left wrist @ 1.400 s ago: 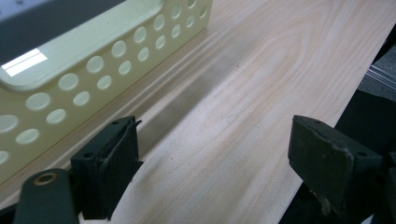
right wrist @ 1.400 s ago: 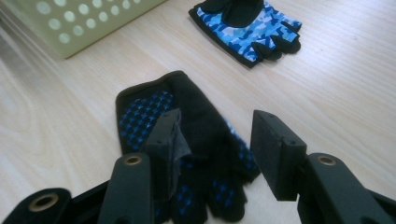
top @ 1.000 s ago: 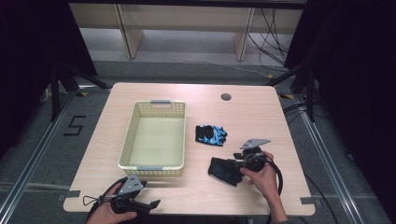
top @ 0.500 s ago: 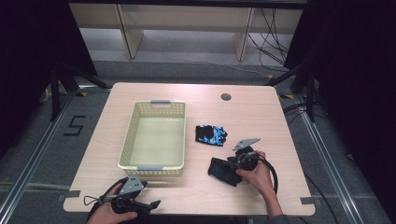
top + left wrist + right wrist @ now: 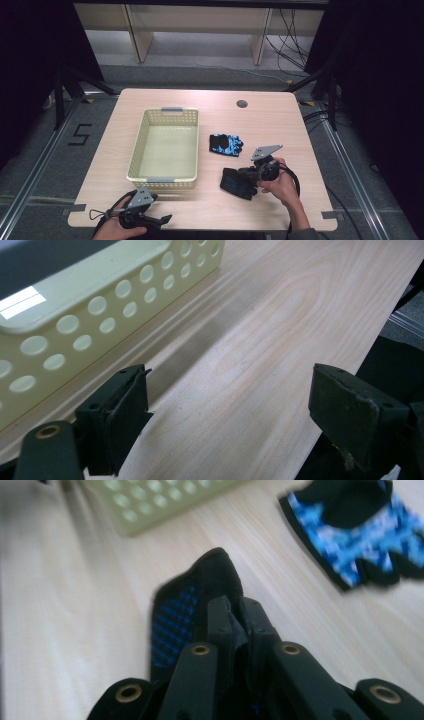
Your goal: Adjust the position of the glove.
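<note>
1. Readable marks: a "5" in black tape (image 5: pixel 80 135) on the grey floor left of the table. No brand or label legible on the gloves or the basket.
2. Right gripper (image 5: pixel 248 176) (image 5: pixel 235 611): jaws have just been closing and now pinch the black fingerless glove with blue dotted grip pattern (image 5: pixel 238 183) (image 5: pixel 182 615); pads are nearly together with the fabric between them.
3. That glove lies on the light wood table (image 5: pixel 280 125), near the front edge, just right of the pale yellow perforated plastic basket (image 5: pixel 165 177); the gripper comes at it from its right side.
4. Second glove, black with blue camo print (image 5: pixel 225 144) (image 5: pixel 350 535), lies flat just beyond the held one, apart from it.
5. Left gripper (image 5: pixel 162 219) (image 5: pixel 227 410): jaws spread wide, nothing between them, low over the table's front-left edge, with the basket's wall just beyond.
</note>
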The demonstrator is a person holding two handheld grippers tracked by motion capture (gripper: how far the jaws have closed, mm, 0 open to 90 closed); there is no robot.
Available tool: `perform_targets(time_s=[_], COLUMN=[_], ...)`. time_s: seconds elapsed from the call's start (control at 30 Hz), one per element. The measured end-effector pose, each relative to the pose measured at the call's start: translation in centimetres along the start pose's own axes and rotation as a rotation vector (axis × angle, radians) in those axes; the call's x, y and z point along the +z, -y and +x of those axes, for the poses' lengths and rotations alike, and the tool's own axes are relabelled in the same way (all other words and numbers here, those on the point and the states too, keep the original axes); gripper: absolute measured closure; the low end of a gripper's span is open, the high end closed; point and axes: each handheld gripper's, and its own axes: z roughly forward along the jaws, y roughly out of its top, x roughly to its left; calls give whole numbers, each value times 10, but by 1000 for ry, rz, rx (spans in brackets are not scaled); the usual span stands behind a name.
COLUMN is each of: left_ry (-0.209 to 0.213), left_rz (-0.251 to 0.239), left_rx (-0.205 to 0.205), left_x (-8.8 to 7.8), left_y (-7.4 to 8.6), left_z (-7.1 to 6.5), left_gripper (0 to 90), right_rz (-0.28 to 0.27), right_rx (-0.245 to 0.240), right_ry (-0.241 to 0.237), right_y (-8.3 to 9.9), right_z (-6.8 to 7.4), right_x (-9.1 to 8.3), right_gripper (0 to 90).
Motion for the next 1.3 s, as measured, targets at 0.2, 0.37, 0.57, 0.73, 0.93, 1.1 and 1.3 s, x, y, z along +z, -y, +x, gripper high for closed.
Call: perform_targets(time_s=[0.2, 0.37, 0.57, 0.73, 0.93, 1.1, 1.3], left_ry=[7, 7, 10, 3, -3, -3, -4], left_rz=[0, -2, 0, -6, 3, 1, 2], left_rx=[-13, 1, 1, 5, 3, 4, 3], left_x=[1, 0, 0, 0, 0, 1, 0], left_y=[1, 0, 0, 0, 0, 0, 0], left_z=[-1, 0, 0, 0, 0, -1, 0], left_gripper=[160, 160, 160, 160, 160, 160, 160], right_rz=[-29, -44, -27, 31, 113, 155, 159], right_rx=[-87, -87, -96, -103, -101, -142, -102], right_ry=[-65, -136, -198, -185, -110, -85, -32], right_y=[-16, -21, -22, -17, -10, -4, -4], right_z=[17, 25, 34, 33, 21, 16, 16], right_x=[-15, -17, -11, 3, 23, 36, 37], right_gripper=[855, 856, 855, 854, 850, 839, 676])
